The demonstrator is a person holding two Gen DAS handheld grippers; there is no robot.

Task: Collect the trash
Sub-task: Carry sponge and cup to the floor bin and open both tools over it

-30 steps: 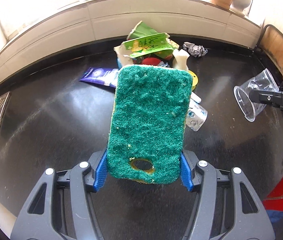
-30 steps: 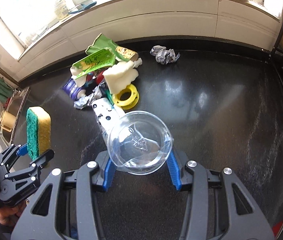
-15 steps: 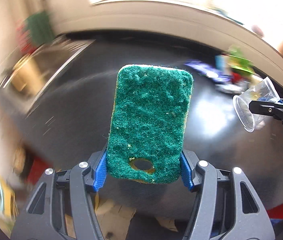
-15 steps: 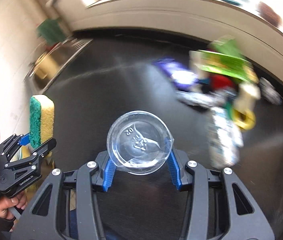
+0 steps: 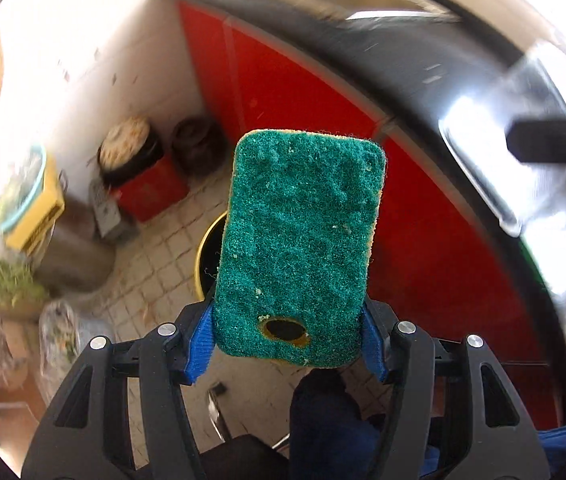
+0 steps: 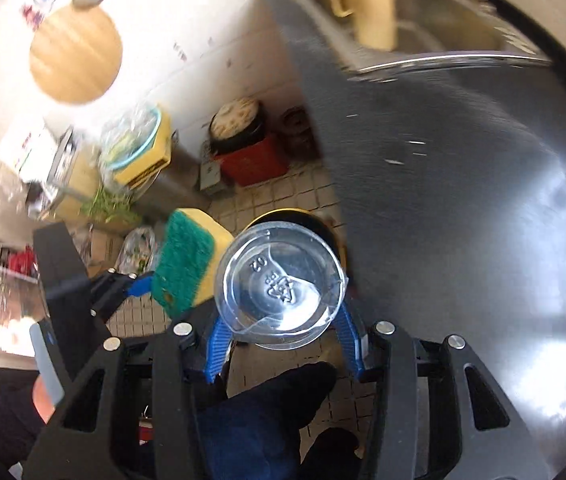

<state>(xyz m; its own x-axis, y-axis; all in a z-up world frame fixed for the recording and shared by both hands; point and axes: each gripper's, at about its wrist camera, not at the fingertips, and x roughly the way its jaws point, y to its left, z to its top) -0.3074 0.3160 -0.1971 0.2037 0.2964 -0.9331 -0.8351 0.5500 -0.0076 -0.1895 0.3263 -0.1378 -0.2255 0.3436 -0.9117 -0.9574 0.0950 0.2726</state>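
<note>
Both claws (image 5: pixel 287 340) (image 6: pixel 283 344) floorward, side by side

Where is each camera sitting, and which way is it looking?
Left wrist: sits behind the left tongs, looking down at the tiled floor past the sponge they hold; a dark shoe shows below.
Right wrist: sits behind the right tongs, looking down past the plastic cup they hold; a shoe and the left tongs show.
Both share: the sponge, yellow-rimmed bin, red cabinet-side box.

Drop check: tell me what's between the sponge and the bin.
Nothing visible: in the left wrist view the sponge overlaps the yellow-rimmed bin, no object between.
</note>
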